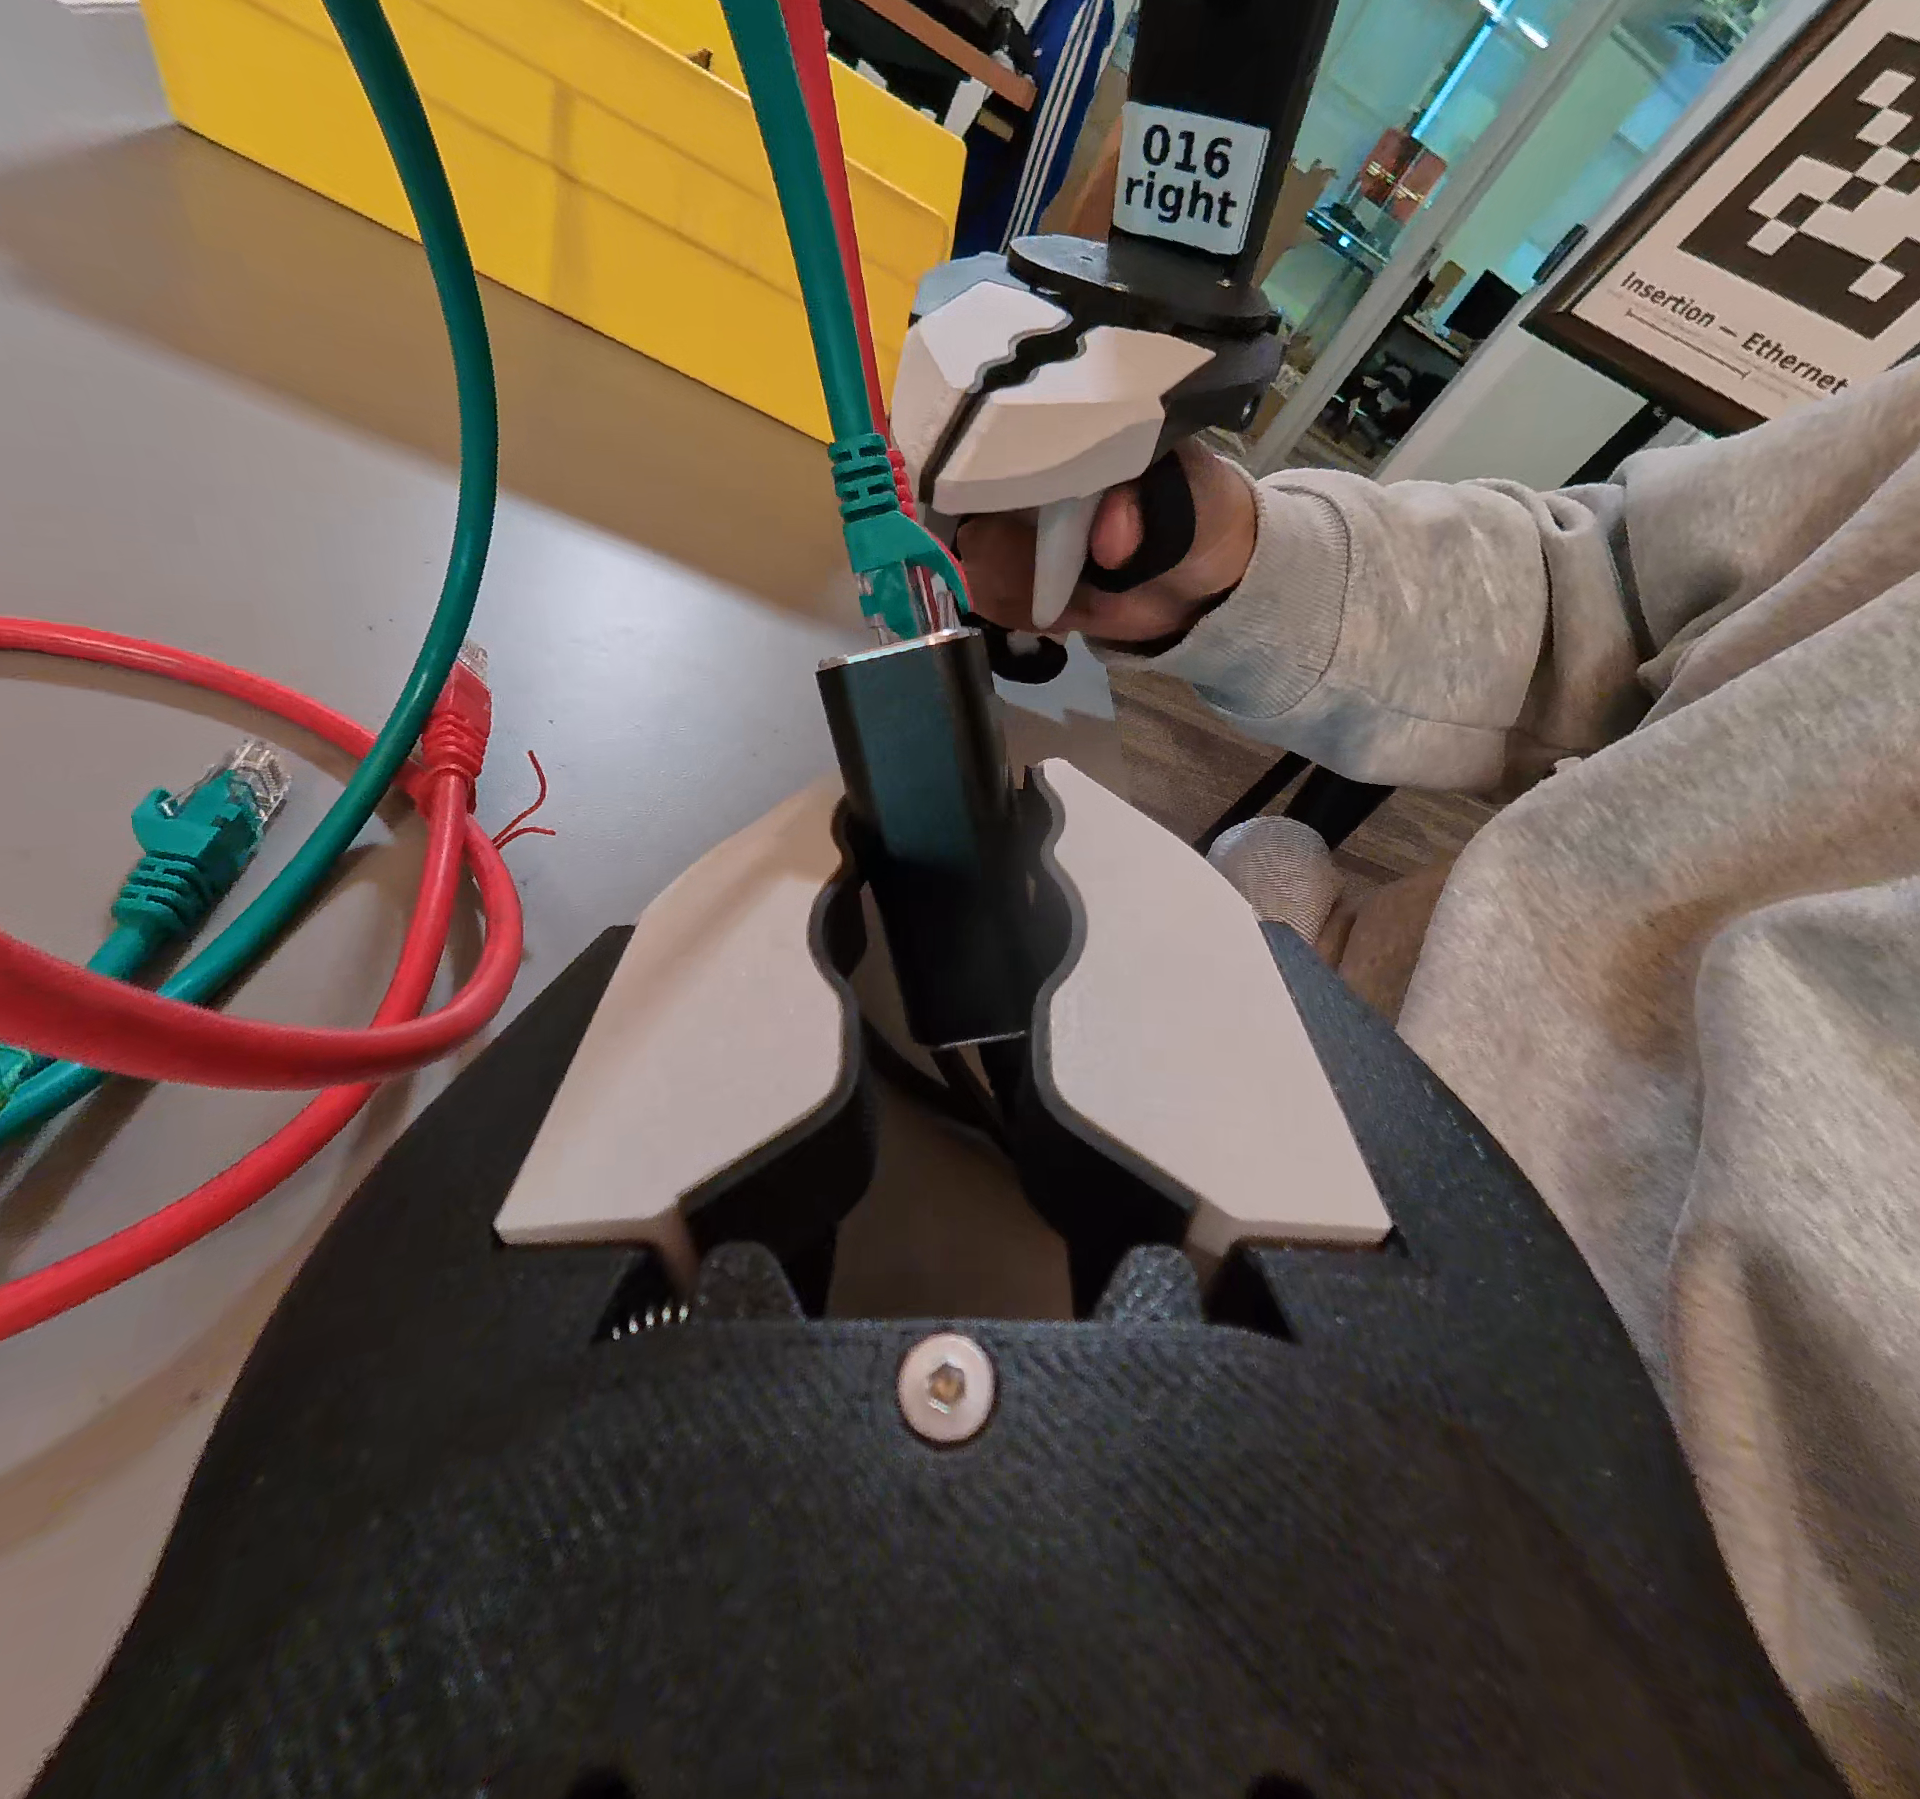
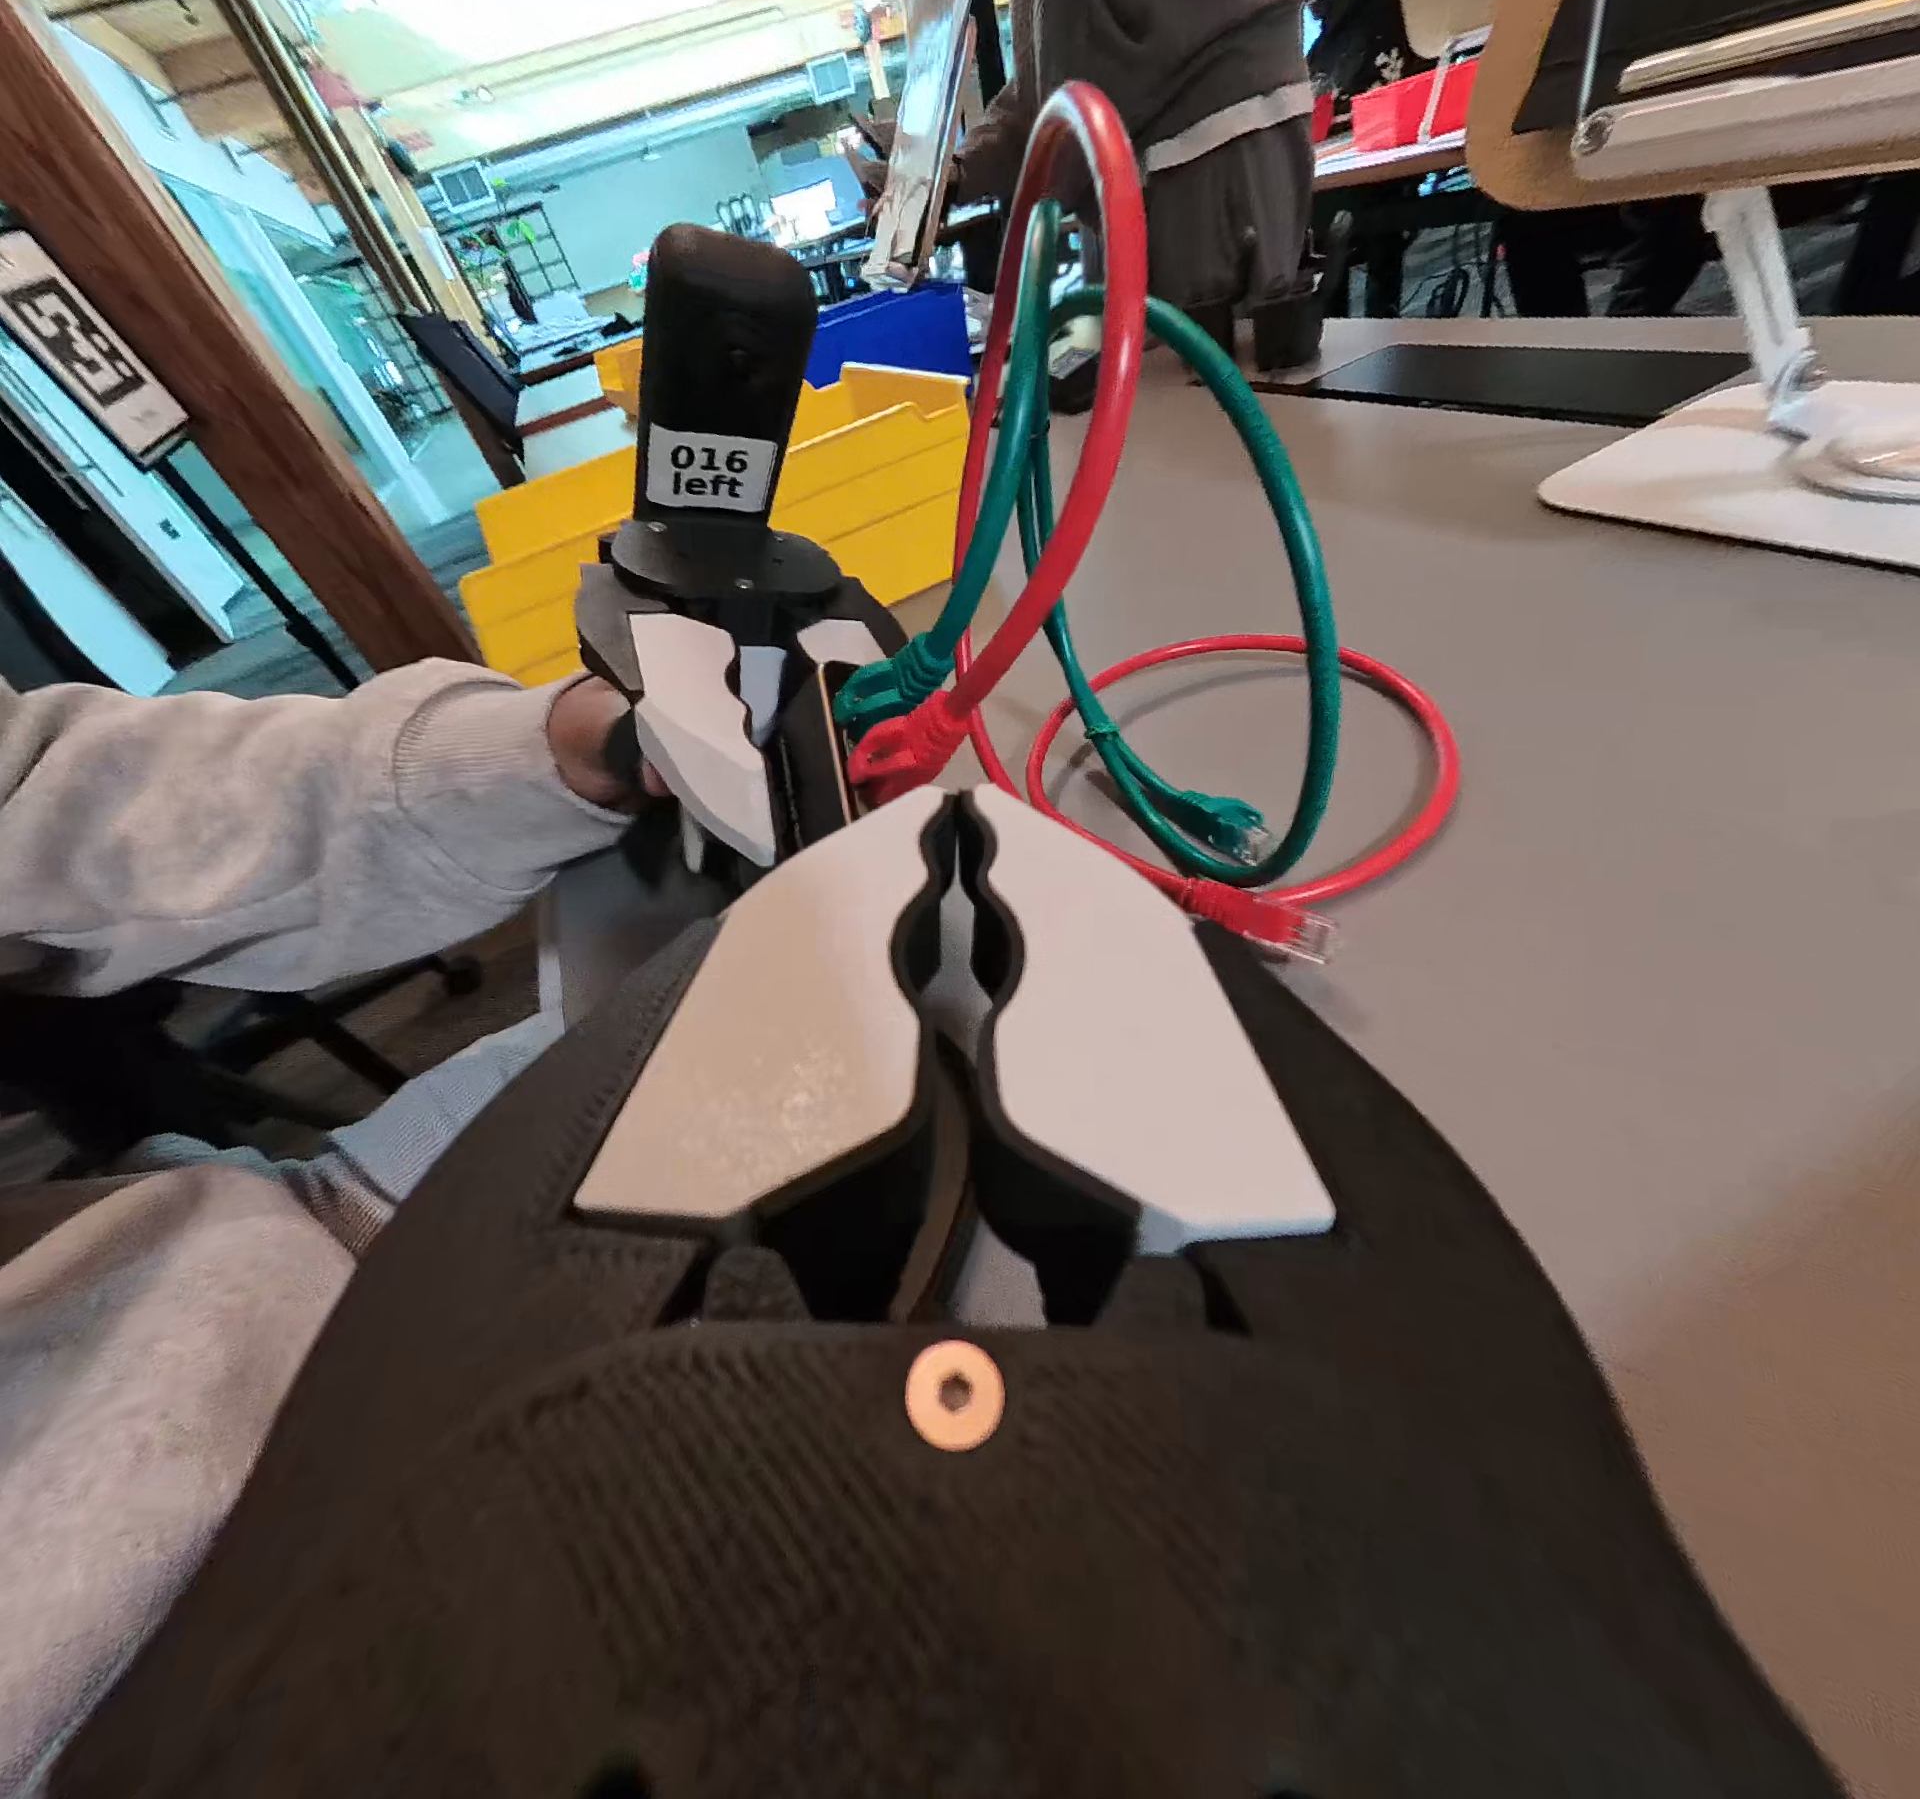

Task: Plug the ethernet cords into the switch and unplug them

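Observation:
My left gripper (image 1: 940, 783) is shut on the dark switch (image 1: 914, 793) and holds it upright above the table edge. A green ethernet plug (image 1: 873, 523) sits in the switch's top face, with a red plug (image 1: 902, 482) just behind it. My right gripper (image 2: 956, 799) is shut and empty, its tips just short of the red plug (image 2: 904, 741) and green plug (image 2: 883, 684) in the switch (image 2: 821, 741). It also shows in the left wrist view (image 1: 940, 471). The cords' other ends, a green plug (image 1: 208, 814) and a red plug (image 1: 457, 710), lie loose on the table.
The grey table (image 1: 260, 450) holds the cord loops (image 2: 1299, 606). Yellow bins (image 1: 582, 139) stand at its far side. A white monitor stand base (image 2: 1714, 492) is on the right. A person's grey sleeves (image 1: 1403, 627) are close by, and another person stands behind the table.

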`<state>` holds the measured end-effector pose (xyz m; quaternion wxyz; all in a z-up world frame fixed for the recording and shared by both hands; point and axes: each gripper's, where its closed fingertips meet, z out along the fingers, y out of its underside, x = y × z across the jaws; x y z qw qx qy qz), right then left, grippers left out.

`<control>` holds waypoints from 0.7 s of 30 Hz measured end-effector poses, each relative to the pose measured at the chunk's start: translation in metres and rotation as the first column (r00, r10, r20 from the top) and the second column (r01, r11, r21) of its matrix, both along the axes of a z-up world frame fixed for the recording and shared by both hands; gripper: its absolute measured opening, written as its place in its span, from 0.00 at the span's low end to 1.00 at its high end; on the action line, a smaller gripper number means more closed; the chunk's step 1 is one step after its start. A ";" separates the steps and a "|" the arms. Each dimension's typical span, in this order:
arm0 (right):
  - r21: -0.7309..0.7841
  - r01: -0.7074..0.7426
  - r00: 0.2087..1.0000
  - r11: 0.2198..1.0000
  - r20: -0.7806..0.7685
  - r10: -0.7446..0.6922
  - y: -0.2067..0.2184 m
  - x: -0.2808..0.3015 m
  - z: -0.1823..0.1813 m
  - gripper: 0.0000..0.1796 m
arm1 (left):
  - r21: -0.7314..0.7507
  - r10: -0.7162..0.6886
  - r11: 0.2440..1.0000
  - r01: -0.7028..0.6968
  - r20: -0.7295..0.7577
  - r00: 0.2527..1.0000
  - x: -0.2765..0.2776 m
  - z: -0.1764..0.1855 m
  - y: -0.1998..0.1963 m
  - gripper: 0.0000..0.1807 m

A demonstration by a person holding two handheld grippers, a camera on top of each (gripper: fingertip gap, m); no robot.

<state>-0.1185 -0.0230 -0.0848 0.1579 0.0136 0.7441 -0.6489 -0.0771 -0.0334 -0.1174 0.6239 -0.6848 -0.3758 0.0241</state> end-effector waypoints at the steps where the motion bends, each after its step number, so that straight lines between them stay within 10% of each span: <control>1: 0.014 -0.011 1.000 1.000 0.003 0.011 0.000 0.002 -0.001 0.00 | 0.001 0.000 1.000 0.000 -0.001 1.000 0.000 0.000 0.000 0.16; 21: 0.103 -0.026 0.998 0.994 -0.049 0.031 -0.008 0.016 -0.019 0.00 | 0.009 -0.002 1.000 0.002 -0.001 1.000 0.000 0.001 0.001 0.16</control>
